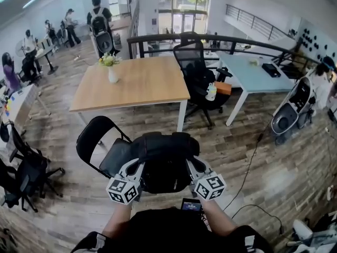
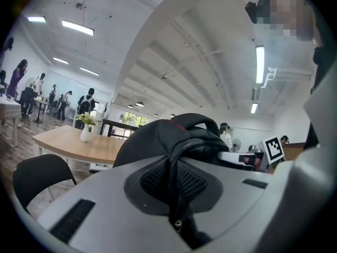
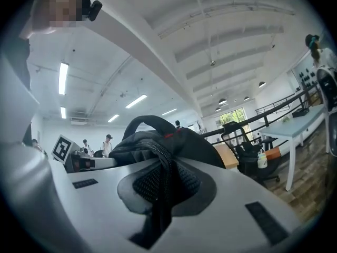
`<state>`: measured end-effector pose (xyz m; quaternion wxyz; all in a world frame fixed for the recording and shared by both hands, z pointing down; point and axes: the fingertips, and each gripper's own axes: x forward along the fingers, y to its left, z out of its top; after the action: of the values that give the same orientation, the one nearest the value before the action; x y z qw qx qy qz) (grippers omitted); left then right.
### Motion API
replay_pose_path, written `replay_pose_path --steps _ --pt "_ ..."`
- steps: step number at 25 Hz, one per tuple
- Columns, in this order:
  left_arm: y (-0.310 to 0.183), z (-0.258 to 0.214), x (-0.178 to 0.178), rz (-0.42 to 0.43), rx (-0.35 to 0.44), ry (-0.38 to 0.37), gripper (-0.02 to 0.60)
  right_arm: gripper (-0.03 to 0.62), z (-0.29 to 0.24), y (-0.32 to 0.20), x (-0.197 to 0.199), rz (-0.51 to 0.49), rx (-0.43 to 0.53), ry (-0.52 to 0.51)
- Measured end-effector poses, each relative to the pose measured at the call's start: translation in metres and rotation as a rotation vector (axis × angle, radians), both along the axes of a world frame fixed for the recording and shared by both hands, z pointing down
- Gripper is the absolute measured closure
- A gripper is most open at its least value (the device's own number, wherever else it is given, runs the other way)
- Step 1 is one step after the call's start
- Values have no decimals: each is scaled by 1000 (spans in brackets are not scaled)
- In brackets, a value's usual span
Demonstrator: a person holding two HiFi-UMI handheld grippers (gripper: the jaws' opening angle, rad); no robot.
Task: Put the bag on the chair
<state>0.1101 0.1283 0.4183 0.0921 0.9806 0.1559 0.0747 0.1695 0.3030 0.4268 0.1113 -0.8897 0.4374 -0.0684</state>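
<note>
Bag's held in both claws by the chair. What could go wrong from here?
1. The left claw and right claw each pinch only a thin fold of the bag along its zipper, so the fabric might slip out.
2. In the head view the bag hides much of the chair seat, so it could be set too near an edge and slide off.

Open-plan office with wood-plank floor (image 1: 295, 162). Straight beyond the left tongs (image 1: 136, 165) and right tongs (image 1: 192, 165): wooden desk (image 1: 142, 83) carrying a white vase of flowers (image 1: 112, 74). Beyond and to the right of the right tongs: black office chair (image 1: 197, 73) and pale blue desk (image 1: 253, 75). Further back: dark railing (image 1: 231, 40), tall windows (image 1: 181, 7). Overhead: lit strip lights (image 2: 77, 27).
</note>
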Motion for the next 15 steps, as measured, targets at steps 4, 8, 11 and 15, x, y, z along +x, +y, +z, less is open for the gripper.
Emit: replay_pose_path --steps 4,8,11,15 --pt "3 -1 26 -31 -18 1 561 563 -4 -1 38 -29 -5 15" --pt "5 0 47 -48 -27 -10 561 562 -3 -4 69 -51 0 12" --pt "2 2 61 -65 -25 -12 561 563 0 -8 86 -69 4 4" --pt "-7 5 77 -91 -12 -13 561 563 6 -18 104 -99 5 -13"
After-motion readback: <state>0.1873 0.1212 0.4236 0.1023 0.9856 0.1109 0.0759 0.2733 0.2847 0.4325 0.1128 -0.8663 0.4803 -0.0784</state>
